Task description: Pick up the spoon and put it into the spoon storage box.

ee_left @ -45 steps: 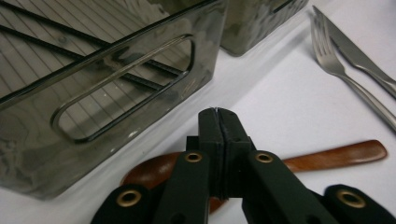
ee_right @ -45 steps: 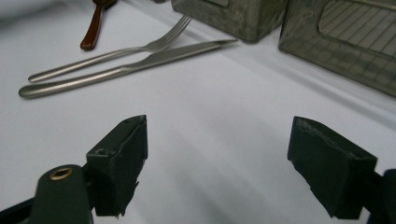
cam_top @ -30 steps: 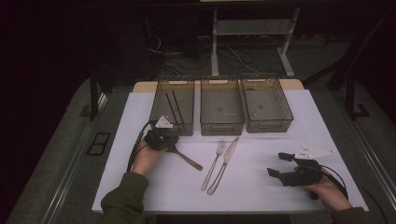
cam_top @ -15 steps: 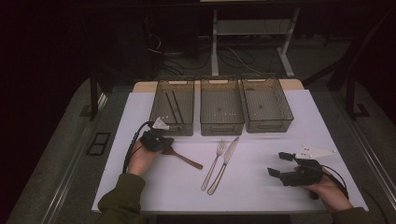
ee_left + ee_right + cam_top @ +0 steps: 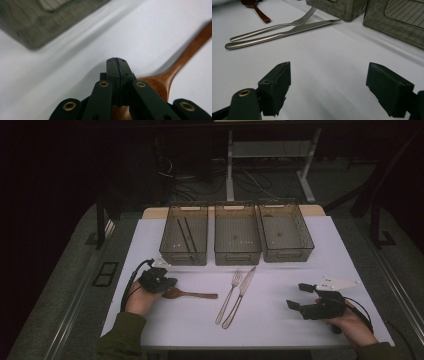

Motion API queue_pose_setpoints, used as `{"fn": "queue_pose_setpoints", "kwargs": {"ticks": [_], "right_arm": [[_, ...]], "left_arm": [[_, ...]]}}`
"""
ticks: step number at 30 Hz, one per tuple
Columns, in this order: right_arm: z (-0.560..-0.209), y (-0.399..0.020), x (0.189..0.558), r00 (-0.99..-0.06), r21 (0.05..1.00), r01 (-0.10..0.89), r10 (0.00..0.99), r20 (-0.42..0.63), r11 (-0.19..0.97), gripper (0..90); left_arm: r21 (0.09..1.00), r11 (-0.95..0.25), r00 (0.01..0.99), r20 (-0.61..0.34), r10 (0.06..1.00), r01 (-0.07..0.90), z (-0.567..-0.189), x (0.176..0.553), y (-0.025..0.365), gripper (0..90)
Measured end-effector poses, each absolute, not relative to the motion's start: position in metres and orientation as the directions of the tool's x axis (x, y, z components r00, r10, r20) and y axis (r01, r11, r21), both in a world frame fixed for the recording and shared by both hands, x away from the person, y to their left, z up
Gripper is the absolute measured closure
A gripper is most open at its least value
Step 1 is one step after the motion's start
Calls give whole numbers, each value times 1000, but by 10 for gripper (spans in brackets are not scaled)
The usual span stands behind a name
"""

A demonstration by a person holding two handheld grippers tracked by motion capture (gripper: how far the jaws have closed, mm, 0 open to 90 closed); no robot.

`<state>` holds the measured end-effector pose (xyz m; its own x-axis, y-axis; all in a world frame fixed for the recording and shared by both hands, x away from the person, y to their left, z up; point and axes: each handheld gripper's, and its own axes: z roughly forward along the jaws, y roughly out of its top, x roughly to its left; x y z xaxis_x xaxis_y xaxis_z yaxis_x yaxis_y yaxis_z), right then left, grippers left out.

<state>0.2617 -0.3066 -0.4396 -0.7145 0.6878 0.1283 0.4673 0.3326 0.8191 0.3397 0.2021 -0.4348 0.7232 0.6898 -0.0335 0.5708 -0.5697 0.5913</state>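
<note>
A brown wooden spoon (image 5: 195,295) lies on the white table (image 5: 280,330), its handle pointing right. My left gripper (image 5: 167,282) rests over the spoon's bowl at the table's left. In the left gripper view its jaws (image 5: 116,60) are pressed together with no gap, and the spoon (image 5: 180,62) lies just beneath them. A metal fork (image 5: 231,295) and knife (image 5: 241,295) lie side by side in the middle. At the front right my right gripper (image 5: 298,296) is held open, its jaws (image 5: 328,66) wide apart over bare table, facing the fork (image 5: 274,26) and knife (image 5: 294,30).
Three clear plastic bins stand in a row at the back: the left bin (image 5: 182,261) holds two dark sticks (image 5: 181,234), beside it the middle bin (image 5: 237,260) and the right bin (image 5: 289,256). The table's front edge runs just ahead of both hands.
My left hand has shifted left and toward the front edge. The wooden spoon has swung with it from a slant to lying level. The right hand has kept still.
</note>
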Motion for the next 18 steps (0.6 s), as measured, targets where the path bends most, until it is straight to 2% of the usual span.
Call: {"fn": "queue_pose_setpoints", "kwargs": {"ticks": [7, 9, 14, 18], "right_arm": [[-439, -306, 262, -717, 819, 465, 686, 127, 335, 192], [-439, -305, 262, -717, 819, 463, 687, 121, 339, 193], [-439, -307, 262, -716, 822, 462, 688, 123, 334, 193], [-439, -307, 261, -716, 823, 461, 688, 123, 332, 193]], "left_arm": [[602, -552, 719, -53, 693, 577, -435, 326, 209, 885], [619, -532, 709, -58, 703, 578, -434, 326, 211, 846], [681, -468, 707, -104, 699, 563, -422, 316, 217, 645], [697, -454, 720, -129, 682, 555, -421, 304, 220, 499]]}}
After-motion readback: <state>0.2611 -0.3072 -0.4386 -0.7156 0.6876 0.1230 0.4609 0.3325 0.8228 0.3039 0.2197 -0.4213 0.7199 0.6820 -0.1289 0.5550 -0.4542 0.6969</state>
